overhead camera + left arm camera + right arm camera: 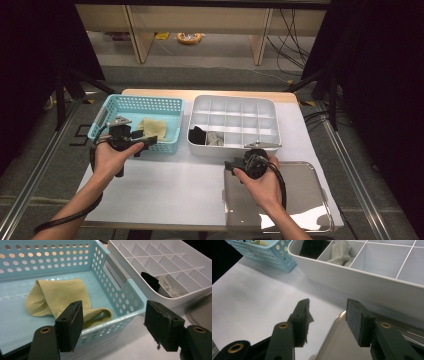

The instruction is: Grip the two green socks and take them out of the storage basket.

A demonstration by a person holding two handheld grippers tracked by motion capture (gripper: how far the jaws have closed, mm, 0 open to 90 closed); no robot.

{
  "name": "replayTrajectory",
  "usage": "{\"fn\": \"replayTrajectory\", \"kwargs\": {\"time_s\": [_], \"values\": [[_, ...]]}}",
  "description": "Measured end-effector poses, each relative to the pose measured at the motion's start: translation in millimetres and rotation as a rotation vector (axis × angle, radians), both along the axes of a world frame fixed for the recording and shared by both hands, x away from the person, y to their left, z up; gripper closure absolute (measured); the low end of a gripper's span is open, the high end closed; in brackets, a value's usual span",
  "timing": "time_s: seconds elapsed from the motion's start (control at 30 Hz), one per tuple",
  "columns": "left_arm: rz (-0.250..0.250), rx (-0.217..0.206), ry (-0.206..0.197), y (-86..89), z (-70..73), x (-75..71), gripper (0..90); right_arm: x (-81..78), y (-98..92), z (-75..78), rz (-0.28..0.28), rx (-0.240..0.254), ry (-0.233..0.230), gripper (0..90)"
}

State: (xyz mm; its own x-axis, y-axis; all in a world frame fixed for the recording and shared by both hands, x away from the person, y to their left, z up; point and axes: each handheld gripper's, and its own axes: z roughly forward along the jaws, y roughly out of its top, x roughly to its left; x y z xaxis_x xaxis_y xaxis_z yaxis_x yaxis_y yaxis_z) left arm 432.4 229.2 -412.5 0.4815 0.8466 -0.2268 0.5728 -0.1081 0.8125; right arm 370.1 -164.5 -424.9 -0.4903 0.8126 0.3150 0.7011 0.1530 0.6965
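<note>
A yellow cloth [154,127] [60,297] lies folded in the teal perforated basket [145,101] [100,262]. My left gripper [142,144] [113,317] is open at the basket's front right corner, one jaw over the inside and one outside, with nothing between them. A white divided box [235,149] [140,286] [374,282] holds a black sock [198,135] [150,280] [312,247] and a grey sock [215,139] [166,285] [340,251] in neighbouring front compartments. My right gripper [231,165] [328,312] is open and empty over the left rim of a metal tray [300,200] [342,340].
The white table sheet [165,185] stretches between the basket and the tray. The basket's corner [269,252] sits close beside the box. Black stands and cables flank the table on both sides, and wooden furniture legs stand on the floor beyond its far edge.
</note>
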Motion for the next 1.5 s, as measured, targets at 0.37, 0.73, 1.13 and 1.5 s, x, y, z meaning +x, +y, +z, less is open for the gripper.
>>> {"fn": "replayTrajectory", "kwargs": {"time_s": [0.37,0.73,1.13,1.5], "values": [[0.031,0.051,0.056,9.0,7.1,37.8,31.2,-4.4,0.9,-4.2,-0.008,-0.015,0.020,53.8],[0.077,0.116,0.177,18.4,-4.2,69.7,31.2,-6.0,3.9,-7.1,0.004,-0.011,0.025,53.5],[-0.027,0.103,0.193,4.3,3.4,46.5,34.2,-7.8,4.8,-5.5,-0.006,-0.006,0.056,53.3],[-0.071,0.134,0.217,2.4,-0.6,48.0,43.5,-7.0,5.1,-6.7,-0.002,-0.030,0.061,53.2]]}}
